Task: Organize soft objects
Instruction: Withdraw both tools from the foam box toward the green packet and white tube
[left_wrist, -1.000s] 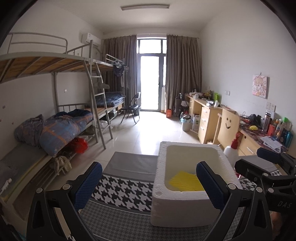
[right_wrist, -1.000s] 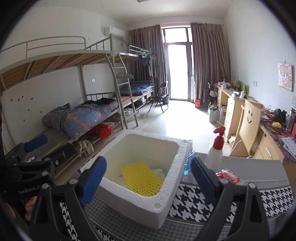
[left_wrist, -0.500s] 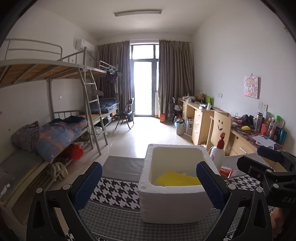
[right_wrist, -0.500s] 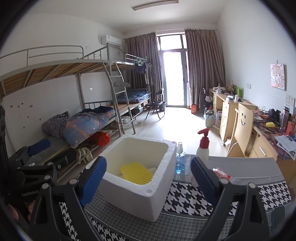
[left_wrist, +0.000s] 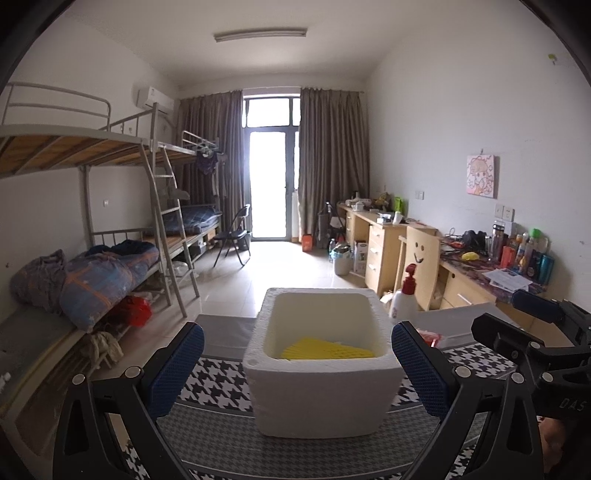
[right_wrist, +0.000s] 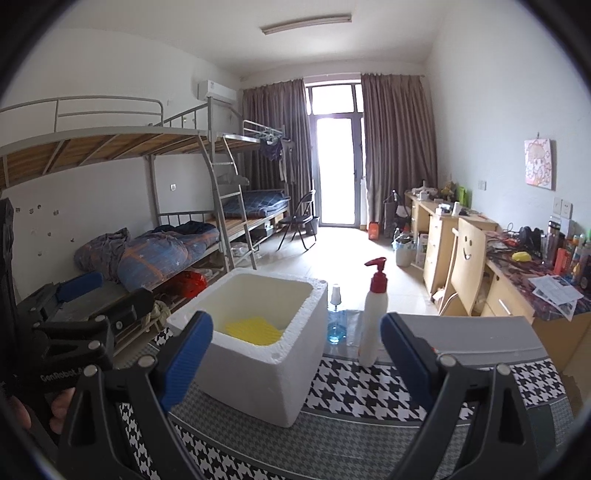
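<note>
You had pulled both grippers, left gripper (left_wrist: 297, 363) and right gripper (right_wrist: 297, 356), back from the foam box (left_wrist: 323, 384); jaws wide, empty; yellow sponge (left_wrist: 327, 350) inside, placement apparently done.

A table (right_wrist: 480, 332) covered by a houndstooth cloth (right_wrist: 369, 391) is seen ahead of both grippers. A white foam box (left_wrist: 325, 391) is set directly on the cloth, straight ahead of the left gripper (left_wrist: 295, 365) and ahead-left of the right gripper (right_wrist: 295, 354). A white pump bottle with a red top (right_wrist: 373, 321) is stood just right of the box, between the right gripper's fingers in that view. A clear blue bottle (right_wrist: 336, 321) is placed beyond, between box and pump bottle. A small red packet (left_wrist: 430, 338) is laid right of the box.
</note>
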